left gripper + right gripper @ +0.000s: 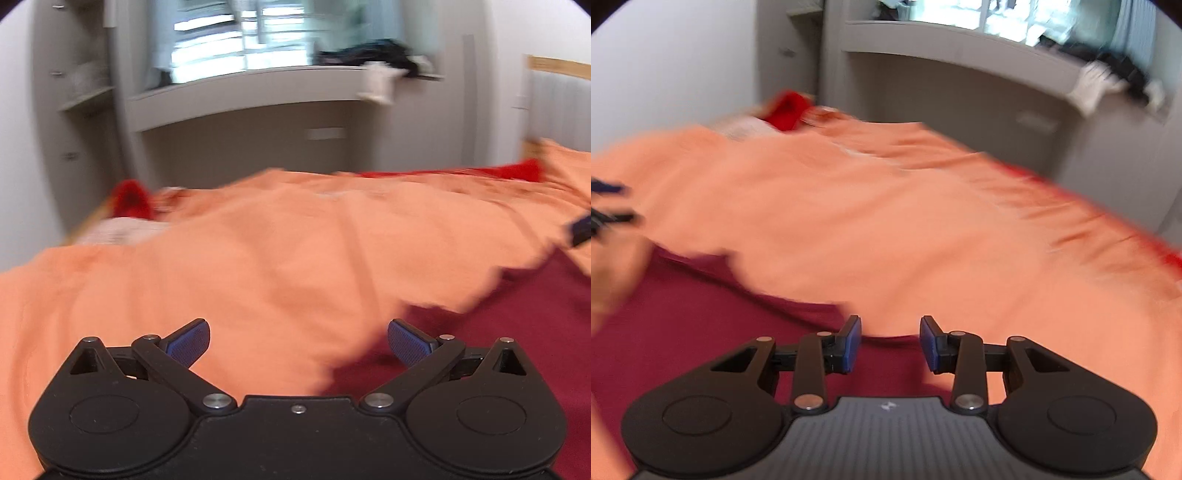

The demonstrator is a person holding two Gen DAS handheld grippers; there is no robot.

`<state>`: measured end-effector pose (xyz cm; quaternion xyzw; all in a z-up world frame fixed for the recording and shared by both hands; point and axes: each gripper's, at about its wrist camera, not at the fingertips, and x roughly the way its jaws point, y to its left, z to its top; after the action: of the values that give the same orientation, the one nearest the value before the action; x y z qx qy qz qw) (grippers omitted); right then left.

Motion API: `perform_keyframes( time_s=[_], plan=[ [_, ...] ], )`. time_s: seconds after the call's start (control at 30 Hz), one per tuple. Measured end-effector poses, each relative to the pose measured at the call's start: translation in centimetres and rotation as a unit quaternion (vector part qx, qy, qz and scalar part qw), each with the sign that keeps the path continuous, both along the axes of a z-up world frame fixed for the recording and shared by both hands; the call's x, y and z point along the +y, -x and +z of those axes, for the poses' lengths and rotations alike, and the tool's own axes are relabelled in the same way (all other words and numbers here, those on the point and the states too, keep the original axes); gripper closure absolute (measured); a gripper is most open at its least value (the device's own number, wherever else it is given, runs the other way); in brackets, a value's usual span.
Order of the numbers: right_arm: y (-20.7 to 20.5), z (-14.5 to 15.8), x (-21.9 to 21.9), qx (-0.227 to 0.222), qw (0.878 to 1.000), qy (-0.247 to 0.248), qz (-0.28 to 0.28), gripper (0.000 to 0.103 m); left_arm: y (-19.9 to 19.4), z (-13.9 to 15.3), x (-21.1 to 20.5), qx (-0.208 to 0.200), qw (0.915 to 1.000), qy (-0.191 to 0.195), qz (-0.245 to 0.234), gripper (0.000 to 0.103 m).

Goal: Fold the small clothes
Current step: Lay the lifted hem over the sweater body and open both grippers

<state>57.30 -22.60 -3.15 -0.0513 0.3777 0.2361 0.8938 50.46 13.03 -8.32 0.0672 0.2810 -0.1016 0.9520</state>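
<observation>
An orange garment (258, 266) lies spread over a dark red cloth (517, 332) on the bed. It also shows in the right wrist view (905, 229), with the dark red cloth (701, 314) at lower left. My left gripper (298, 341) is wide open and empty, low over the orange garment near its ragged edge. My right gripper (890, 343) is open and empty, at the line where orange meets dark red. The left gripper's tip (609, 214) shows at the far left of the right wrist view. Both views are motion-blurred.
A bright red item (131, 199) lies at the far left of the bed, another red piece (524, 170) at far right. A grey built-in desk and shelf (240, 92) stand behind, with dark clothes (369, 53) piled under a window.
</observation>
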Motion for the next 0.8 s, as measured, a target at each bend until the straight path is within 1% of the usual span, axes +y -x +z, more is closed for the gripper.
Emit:
perform_keyframes(
  time_s=[0.07,0.1,0.13,0.2,0.27,0.37,0.4,0.43,0.47,0.53,0.6,0.63,0.67,0.7,0.77,0.8],
  plan=[
    [-0.3,-1.3,0.6,0.044,0.998,-0.041,0.016,0.063,0.6,-0.8,-1.9,0.025,0.9979,0.024,-0.054,0.001],
    [-0.6,-2.0,1.0,0.064,0.996,-0.053,0.019,0.063,0.6,-1.5,-3.0,0.038,0.9962,0.027,-0.074,0.001],
    [-0.9,-2.9,1.3,0.082,0.995,-0.060,0.021,0.063,0.4,-2.3,-4.1,0.048,0.9952,0.019,-0.084,0.001],
    [-1.8,-4.5,1.8,0.096,0.993,-0.060,0.016,0.063,-0.9,-4.0,-5.7,0.064,0.9940,-0.013,-0.087,0.002],
    [-2.8,-5.7,1.6,0.090,0.994,-0.060,-0.003,0.063,-2.8,-5.5,-6.4,0.075,0.9938,-0.047,-0.068,0.004],
    [-4.6,-6.7,0.7,0.071,0.995,-0.062,-0.041,0.064,-5.4,-6.8,-5.8,0.070,0.9951,-0.062,-0.032,0.003],
    [-5.2,-6.9,0.3,0.067,0.994,-0.059,-0.055,0.067,-6.2,-7.1,-5.4,0.069,0.9954,-0.065,-0.016,0.003],
    [-5.8,-7.2,0.1,0.062,0.994,-0.055,-0.067,0.067,-7.1,-7.3,-5.0,0.070,0.9954,-0.065,-0.002,0.001],
    [-6.2,-7.4,-0.3,0.055,0.994,-0.046,-0.079,0.066,-7.8,-7.6,-4.6,0.075,0.9955,-0.056,0.008,0.000],
    [-7.0,-8.2,-0.7,0.055,0.994,-0.023,-0.094,0.059,-8.8,-8.1,-3.8,0.090,0.9952,-0.035,0.011,0.000],
    [-7.2,-8.6,-1.3,0.061,0.993,-0.034,-0.098,0.059,-8.4,-7.6,-3.3,0.087,0.9957,-0.029,0.015,0.002],
    [-6.8,-8.1,-1.8,0.054,0.992,-0.050,-0.100,0.059,-7.9,-7.1,-3.1,0.078,0.9964,-0.027,0.019,0.008],
    [-6.2,-7.5,-2.1,0.041,0.992,-0.065,-0.098,0.059,-7.2,-6.2,-2.9,0.065,0.9973,-0.026,0.021,0.010],
    [-5.3,-6.4,-2.8,0.027,0.992,-0.081,-0.093,0.059,-6.3,-5.1,-2.7,0.051,0.9981,-0.025,0.025,0.010],
    [-2.7,-4.1,-4.5,0.009,0.990,-0.114,-0.079,0.055,-3.7,-2.5,-1.6,0.020,0.9993,-0.017,0.026,0.006],
    [-1.1,-3.0,-5.4,0.005,0.990,-0.126,-0.068,0.049,-2.0,-1.2,-1.0,0.009,0.9997,-0.011,0.022,0.001]
  ],
)
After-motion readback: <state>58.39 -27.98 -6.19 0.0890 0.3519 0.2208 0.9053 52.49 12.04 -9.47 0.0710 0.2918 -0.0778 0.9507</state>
